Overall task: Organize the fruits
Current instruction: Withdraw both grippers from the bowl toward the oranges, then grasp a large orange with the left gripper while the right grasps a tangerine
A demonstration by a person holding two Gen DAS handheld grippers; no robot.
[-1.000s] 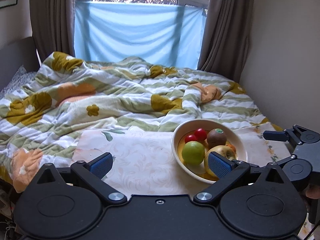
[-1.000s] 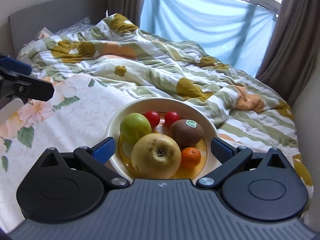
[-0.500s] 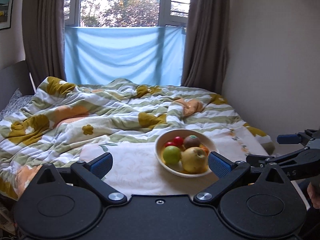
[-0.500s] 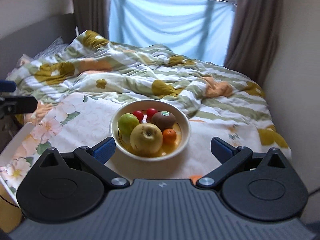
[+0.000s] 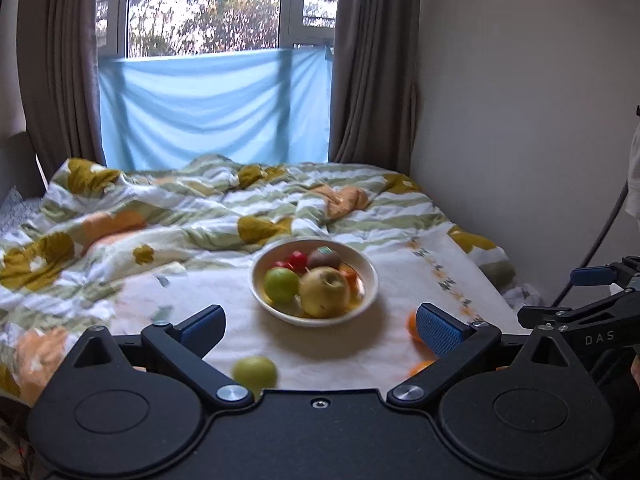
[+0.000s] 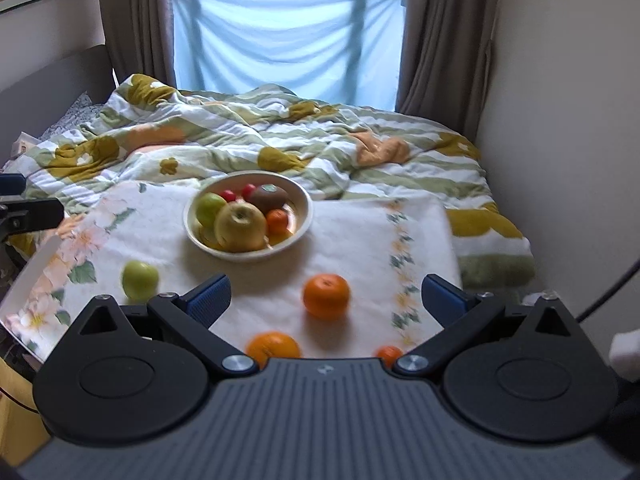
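Note:
A cream bowl (image 6: 298, 222) on a floral cloth holds a yellow apple (image 6: 240, 226), a green apple (image 6: 208, 208), a kiwi (image 6: 268, 197), a small orange and two red fruits. It also shows in the left wrist view (image 5: 370, 280). Loose on the cloth lie a green apple (image 6: 140, 280), an orange (image 6: 326, 295) and two more oranges at the near edge (image 6: 273, 348). My right gripper (image 6: 325, 296) is open and empty, back from the bowl. My left gripper (image 5: 320, 324) is open and empty, with the loose green apple (image 5: 255, 372) near its left finger.
The floral cloth (image 6: 360, 240) lies over a rumpled quilt (image 6: 240, 136) on a bed. A wall (image 6: 560, 120) runs along the right side. Curtains and a blue sheet (image 6: 286, 44) hang at the window behind. The right gripper shows at the right of the left wrist view (image 5: 592, 300).
Both grippers have drawn back and up from the bowl, which now looks smaller and farther. Loose fruit on the near cloth has come into view.

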